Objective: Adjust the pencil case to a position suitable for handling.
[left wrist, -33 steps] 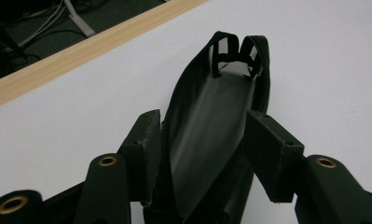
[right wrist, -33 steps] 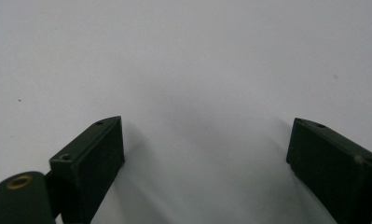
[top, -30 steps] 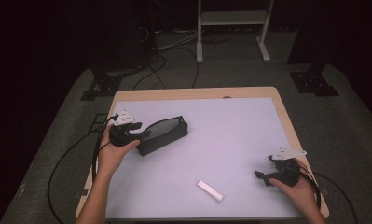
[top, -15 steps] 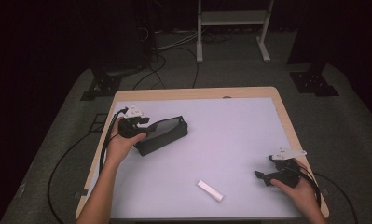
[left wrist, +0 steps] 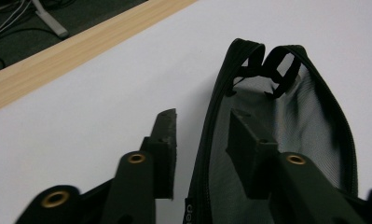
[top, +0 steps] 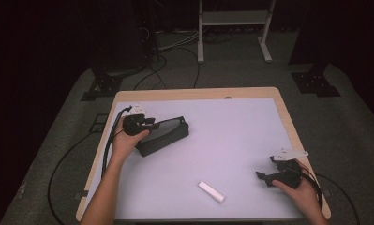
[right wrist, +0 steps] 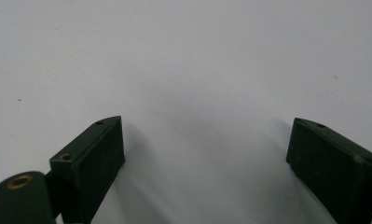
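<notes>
Around your left tool [left wrist: 200,154] sits the black mesh pouch [left wrist: 286,121]: one jaw inside its open mouth, one outside, just been closing on the rim but not yet pinching. Beyond your wide-open, empty right tool [right wrist: 204,154], the white bar [top: 211,191] waits unpacked.

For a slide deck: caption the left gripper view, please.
Left gripper straddling the open pouch's zipper edge, one jaw inside, one outside, jaws just closing, on the white table.
</notes>
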The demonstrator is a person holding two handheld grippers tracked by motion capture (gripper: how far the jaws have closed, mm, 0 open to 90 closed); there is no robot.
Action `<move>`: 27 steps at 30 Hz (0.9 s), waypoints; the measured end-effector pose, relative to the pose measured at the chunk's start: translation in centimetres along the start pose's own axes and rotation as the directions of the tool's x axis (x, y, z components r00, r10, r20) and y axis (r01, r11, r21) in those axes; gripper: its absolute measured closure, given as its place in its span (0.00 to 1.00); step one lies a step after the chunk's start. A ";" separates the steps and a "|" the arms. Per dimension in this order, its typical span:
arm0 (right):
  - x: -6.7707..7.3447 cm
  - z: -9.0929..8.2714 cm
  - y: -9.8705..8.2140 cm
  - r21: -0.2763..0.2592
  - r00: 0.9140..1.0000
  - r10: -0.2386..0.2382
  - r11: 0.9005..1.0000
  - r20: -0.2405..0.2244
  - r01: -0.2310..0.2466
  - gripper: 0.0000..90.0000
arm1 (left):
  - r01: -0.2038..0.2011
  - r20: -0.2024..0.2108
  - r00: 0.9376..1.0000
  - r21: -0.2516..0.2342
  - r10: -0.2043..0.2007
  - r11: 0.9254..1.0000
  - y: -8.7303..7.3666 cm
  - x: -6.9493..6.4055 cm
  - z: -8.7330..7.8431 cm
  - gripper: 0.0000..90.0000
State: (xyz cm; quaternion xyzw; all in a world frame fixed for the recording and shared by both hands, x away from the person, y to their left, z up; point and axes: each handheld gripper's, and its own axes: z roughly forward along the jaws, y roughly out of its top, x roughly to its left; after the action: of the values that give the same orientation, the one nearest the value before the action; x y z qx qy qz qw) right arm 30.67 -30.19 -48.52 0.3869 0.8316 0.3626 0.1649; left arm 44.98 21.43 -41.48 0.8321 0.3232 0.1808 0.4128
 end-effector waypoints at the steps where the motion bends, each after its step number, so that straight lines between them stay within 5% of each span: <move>1: 0.0 0.0 0.0 0.000 1.000 0.000 1.000 0.000 0.000 0.11 | 0.002 0.005 1.000 -0.002 -0.002 1.000 0.1 0.0 0.0 0.74; 27: 0.0 0.0 0.0 0.000 1.000 0.001 1.000 -0.002 -0.001 0.11 | -0.037 0.066 0.997 0.052 0.034 0.998 0.6 -0.2 1.0 0.98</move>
State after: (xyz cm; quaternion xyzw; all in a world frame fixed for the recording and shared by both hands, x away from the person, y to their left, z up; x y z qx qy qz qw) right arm 30.70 -30.22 -48.52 0.3868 0.8317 0.3631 0.1640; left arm 45.66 20.47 -41.63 0.8538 0.2993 0.1523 0.3977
